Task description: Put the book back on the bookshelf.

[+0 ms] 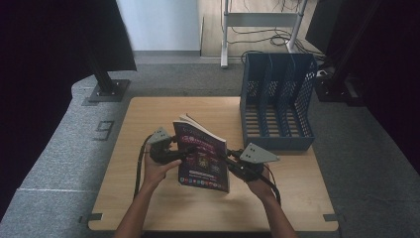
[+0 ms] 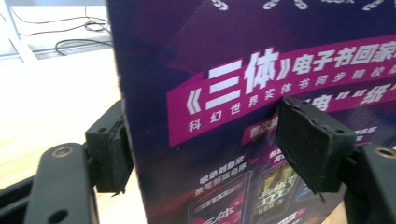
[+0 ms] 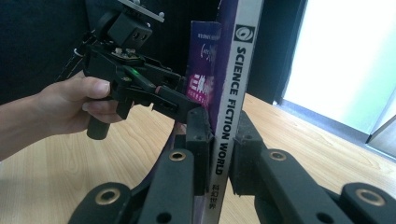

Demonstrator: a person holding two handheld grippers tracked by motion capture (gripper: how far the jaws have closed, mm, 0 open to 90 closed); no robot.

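Note:
A purple magazine [image 1: 203, 156] stands upright near the middle of the wooden table [image 1: 148, 203], its white spine reading "SCIENCE FICTION WORLD" [image 3: 231, 93]. My right gripper [image 1: 233, 161] is shut on that spine, one pad on each side [image 3: 219, 140]. My left gripper [image 1: 173, 153] is at the magazine's opposite free edge. In the left gripper view its jaws [image 2: 208, 137] stand wide apart. One is behind the edge and the other pad [image 2: 313, 144] is in front of the cover [image 2: 233, 84]. The right gripper view shows the left gripper [image 3: 187, 105] in a hand, reaching to the cover.
A dark blue-grey slotted file holder [image 1: 277, 99] stands on the table's back right corner, its slots open toward me. Black stands [image 1: 106, 87] and cables lie on the floor beyond the table. Bare tabletop stretches to the left and front of the magazine.

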